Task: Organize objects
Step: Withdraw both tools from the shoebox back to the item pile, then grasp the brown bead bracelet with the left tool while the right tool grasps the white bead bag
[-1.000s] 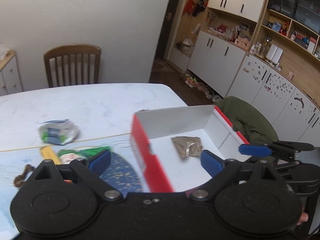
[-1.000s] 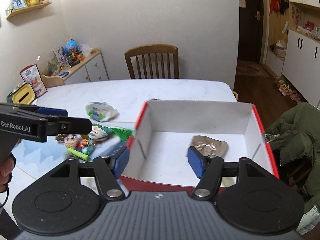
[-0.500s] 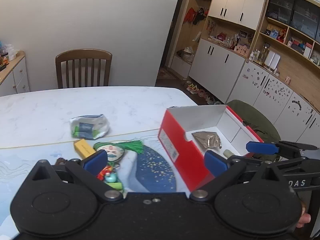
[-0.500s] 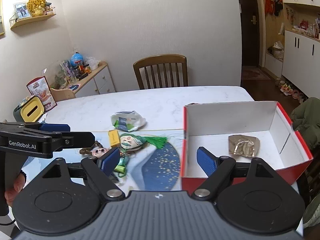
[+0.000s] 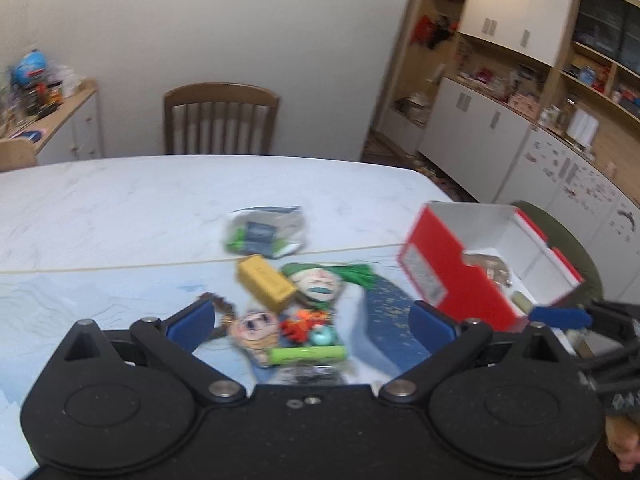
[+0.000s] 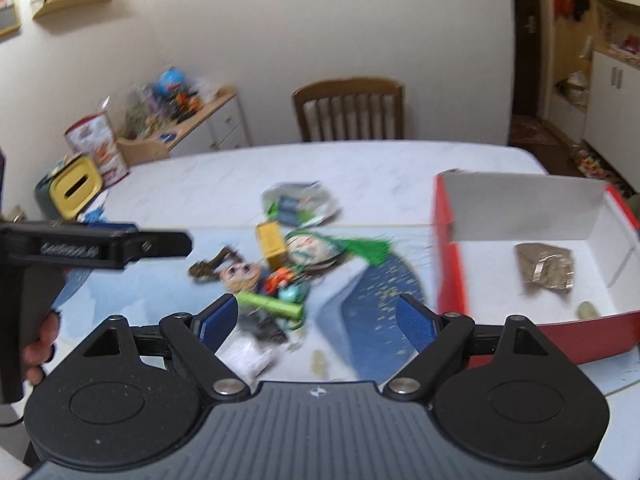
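Both views have swung leftward since half a second ago, so the heap of small toys now sits between the tips where the red box sat before. That red box (image 6: 532,248) stands near the right edge of the table (image 5: 120,208), open on top, with a crumpled brown packet (image 6: 546,267) and a small pale object (image 6: 588,310) on its white floor.

Left tongs (image 5: 312,322) hang released, jaws wide apart and grasping nothing, above the heap; a green cylinder (image 5: 307,355) lies just ahead of them, beside a doll head (image 5: 256,329), a red-orange toy (image 5: 301,322) and a small teal piece (image 5: 322,335). Right tongs (image 6: 316,322) are likewise spread wide and empty, over the blue mat (image 6: 360,292) near the table's front edge, with the same green cylinder close to their left pad.

Farther back in the heap a yellow block (image 5: 265,287) lies against a face toy with a green tassel (image 5: 326,280), and behind them, on the bare white top, rests a clear bag with blue and green contents (image 5: 266,232). Everything is motion-blurred, so finer contact among the toys cannot be told.

A wooden chair (image 5: 220,118) stands at the table's far edge. A hand (image 6: 38,350) grips the left tool's handle at the left side of the right view.
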`<state>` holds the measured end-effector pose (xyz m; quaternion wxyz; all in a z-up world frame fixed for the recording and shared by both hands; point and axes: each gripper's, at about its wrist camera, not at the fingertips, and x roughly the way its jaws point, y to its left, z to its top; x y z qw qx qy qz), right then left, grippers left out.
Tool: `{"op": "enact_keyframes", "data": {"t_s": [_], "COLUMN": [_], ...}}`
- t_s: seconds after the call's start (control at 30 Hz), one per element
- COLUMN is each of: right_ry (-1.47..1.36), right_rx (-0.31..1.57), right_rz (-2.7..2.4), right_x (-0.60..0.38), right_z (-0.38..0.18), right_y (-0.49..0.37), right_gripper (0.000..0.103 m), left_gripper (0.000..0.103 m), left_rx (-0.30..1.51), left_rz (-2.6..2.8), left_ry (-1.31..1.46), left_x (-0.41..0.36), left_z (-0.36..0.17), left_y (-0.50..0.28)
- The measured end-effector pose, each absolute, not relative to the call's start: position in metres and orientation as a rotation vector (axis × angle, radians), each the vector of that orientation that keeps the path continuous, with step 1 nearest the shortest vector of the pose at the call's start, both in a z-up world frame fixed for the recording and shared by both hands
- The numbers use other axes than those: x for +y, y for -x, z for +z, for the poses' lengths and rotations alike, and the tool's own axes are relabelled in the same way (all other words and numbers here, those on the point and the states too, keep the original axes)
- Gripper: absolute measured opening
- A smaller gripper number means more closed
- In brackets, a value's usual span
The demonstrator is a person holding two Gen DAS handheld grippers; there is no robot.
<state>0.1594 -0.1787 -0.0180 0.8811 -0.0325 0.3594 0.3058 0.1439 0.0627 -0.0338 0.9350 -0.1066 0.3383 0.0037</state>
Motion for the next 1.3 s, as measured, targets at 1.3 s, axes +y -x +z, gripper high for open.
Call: {"op": "enact_keyframes", "data": {"t_s": [1.3], "right_ry": [0.319], "right_rx": [0.971], "right_rz": [0.829], "right_x": [-0.066], "right_z": [-0.122], "right_y": [-0.184], "right_gripper": [0.083], "left_gripper": [0.08], "left_rx": [0.85], "left_rz": [0.087], "left_ry": [0.202], "left_x": [0.153], "left_z": [-0.156], "left_y": [-0.21]}}
